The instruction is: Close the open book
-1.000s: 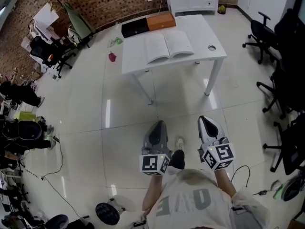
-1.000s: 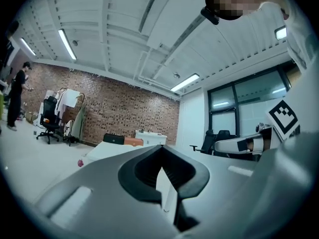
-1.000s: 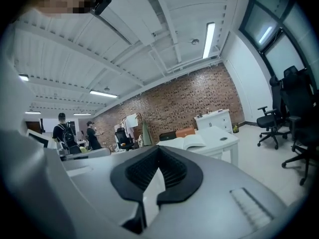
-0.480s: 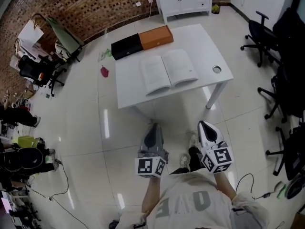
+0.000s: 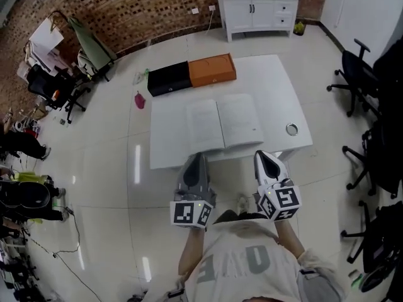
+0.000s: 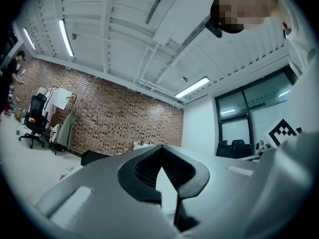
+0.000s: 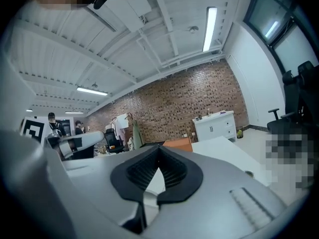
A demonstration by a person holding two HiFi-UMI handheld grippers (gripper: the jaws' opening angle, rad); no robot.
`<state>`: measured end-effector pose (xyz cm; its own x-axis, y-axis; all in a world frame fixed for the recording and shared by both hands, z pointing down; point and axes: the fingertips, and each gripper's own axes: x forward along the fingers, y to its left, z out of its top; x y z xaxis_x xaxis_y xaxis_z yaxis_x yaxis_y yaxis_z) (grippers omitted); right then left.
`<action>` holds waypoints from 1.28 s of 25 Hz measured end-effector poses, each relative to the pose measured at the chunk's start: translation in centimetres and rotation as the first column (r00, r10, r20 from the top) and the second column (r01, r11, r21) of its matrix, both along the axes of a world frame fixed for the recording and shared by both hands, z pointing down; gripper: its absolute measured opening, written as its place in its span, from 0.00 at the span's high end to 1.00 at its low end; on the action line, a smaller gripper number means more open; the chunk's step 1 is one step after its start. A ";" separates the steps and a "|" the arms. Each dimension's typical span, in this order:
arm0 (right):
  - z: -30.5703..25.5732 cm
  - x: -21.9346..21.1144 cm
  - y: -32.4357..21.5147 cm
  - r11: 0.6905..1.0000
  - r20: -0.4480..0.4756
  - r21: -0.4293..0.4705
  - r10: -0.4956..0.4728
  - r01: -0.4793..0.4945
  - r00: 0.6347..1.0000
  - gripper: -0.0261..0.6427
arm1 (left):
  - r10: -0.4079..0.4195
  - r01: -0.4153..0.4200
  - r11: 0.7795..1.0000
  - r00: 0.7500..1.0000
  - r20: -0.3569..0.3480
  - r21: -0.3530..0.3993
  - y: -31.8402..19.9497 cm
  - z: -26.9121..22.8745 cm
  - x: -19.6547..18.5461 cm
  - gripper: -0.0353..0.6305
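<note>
The open book [image 5: 223,123] lies flat with white pages up on the white table [image 5: 277,87], near its front edge. My left gripper [image 5: 194,158] is shut and empty, held just short of the front edge below the book's left page. My right gripper [image 5: 264,156] is shut and empty too, at the front edge below the book's right page. In the left gripper view the left gripper [image 6: 160,147] has its dark pads meeting at the tip. The right gripper [image 7: 159,147] looks the same in its own view. Neither touches the book.
A black box [image 5: 168,78] and an orange box [image 5: 211,70] lie end to end at the table's far edge. The tabletop has a round cable hole [image 5: 291,129] at the right. Office chairs [image 5: 365,80] stand to the right, a white cabinet [image 5: 257,5] behind, chairs and clutter [image 5: 47,80] to the left.
Both grippers have moved forward across the floor to the table's front edge. The table and book now sit much nearer in the head view. The jaws stayed shut.
</note>
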<state>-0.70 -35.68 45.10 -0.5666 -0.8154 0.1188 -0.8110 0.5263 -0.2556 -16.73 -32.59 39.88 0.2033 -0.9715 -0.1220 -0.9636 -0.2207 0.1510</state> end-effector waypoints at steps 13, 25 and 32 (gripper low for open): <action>1.6 -1.5 -6.4 0.995 0.021 -0.079 -0.067 0.069 0.997 0.95 | -0.100 0.094 0.995 0.982 -0.164 -0.043 -6.8 3.2 -2.4 0.88; 3.5 -4.8 -7.4 0.976 0.064 -0.160 -0.139 0.148 0.988 0.95 | -0.313 -0.060 0.940 0.249 -0.917 -0.337 -7.0 23.3 -4.1 0.64; 3.8 -5.2 -8.2 0.977 0.055 -0.159 -0.133 0.140 0.990 0.95 | -0.425 -0.033 0.905 0.008 -0.905 -0.425 -6.5 28.0 -5.5 0.61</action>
<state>-5.94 -43.90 48.93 -0.6786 -0.7021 0.2157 -0.7207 0.5798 -0.3800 -22.21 -39.05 67.92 -0.0887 -0.9693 0.2291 0.1507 0.2143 0.9651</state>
